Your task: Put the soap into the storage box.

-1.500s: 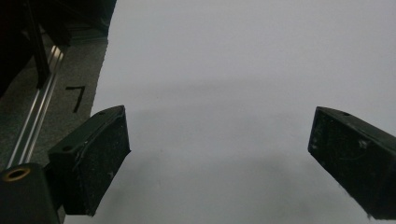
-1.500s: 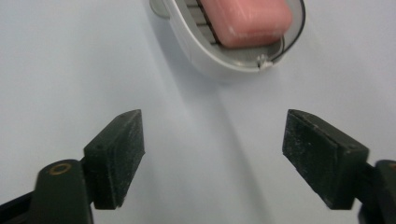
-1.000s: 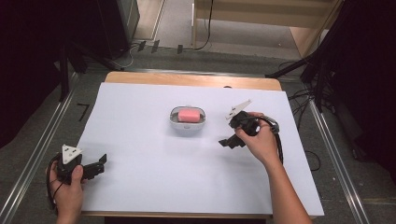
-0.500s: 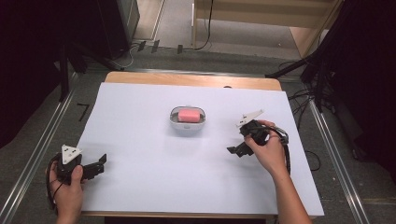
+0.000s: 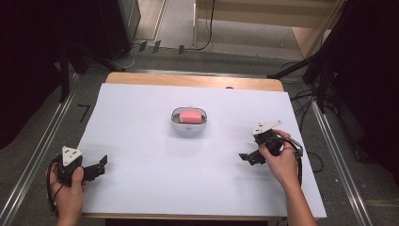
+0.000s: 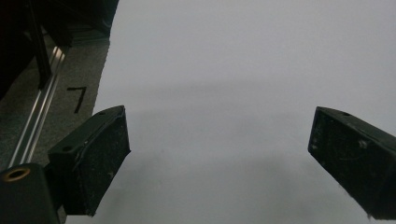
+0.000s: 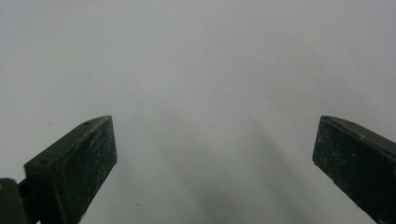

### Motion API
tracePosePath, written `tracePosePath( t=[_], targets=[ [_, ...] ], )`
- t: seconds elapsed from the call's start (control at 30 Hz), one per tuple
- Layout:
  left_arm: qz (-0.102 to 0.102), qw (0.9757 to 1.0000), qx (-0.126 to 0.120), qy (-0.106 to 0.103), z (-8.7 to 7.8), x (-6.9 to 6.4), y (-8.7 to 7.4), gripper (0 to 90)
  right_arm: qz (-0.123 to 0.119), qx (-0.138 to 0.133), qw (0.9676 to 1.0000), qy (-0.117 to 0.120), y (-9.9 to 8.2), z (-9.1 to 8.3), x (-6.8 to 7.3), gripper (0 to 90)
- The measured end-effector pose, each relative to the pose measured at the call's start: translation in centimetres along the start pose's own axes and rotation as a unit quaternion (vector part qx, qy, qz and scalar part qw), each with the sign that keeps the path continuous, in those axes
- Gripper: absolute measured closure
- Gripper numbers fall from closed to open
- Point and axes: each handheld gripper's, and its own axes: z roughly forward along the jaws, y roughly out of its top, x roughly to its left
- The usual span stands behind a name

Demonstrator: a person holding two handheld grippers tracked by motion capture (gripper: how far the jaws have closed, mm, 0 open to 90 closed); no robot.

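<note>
Pink soap bar point(image 5: 189, 116) resting in small grey oval dish point(image 5: 188, 127), mid-worktop point(image 5: 141, 188).
Right gripper point(image 5: 246, 157), jaws just opened wide and empty, drawn back toward right edge; left gripper point(image 5: 99, 165) open, idle near front-left corner. Placement apparently done.

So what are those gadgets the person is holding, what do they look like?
Each hand holds a black handheld tool. The left claw and the right claw each have two blocky black fingers with scuffed, dusty pads. A pale grey three-cornered plate with small dark dots sits on top of each, and a black cable trails from it. The forearms are bare, with no sleeves showing.
</note>
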Motion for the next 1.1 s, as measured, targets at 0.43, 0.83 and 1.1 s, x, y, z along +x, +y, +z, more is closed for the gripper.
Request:
tracePosePath(
  t=[0.43,0.83,1.1],
  targets=[
    [-0.001,1.0000,-0.003,0.002,-0.1,0.0,0.0,5.9,0.028,-0.041,0.9986,-0.020,-4.0,-1.3,-0.6,0.1],
    [0.000,1.0000,-0.002,0.003,-0.1,0.0,0.0,5.9,0.052,-0.066,0.9959,-0.033,-7.1,-2.7,-0.9,0.2],
    [0.001,1.0000,-0.001,0.002,-0.1,0.0,0.0,5.9,0.079,-0.092,0.9916,-0.046,-9.6,-3.7,-1.0,0.1]
  ],
)
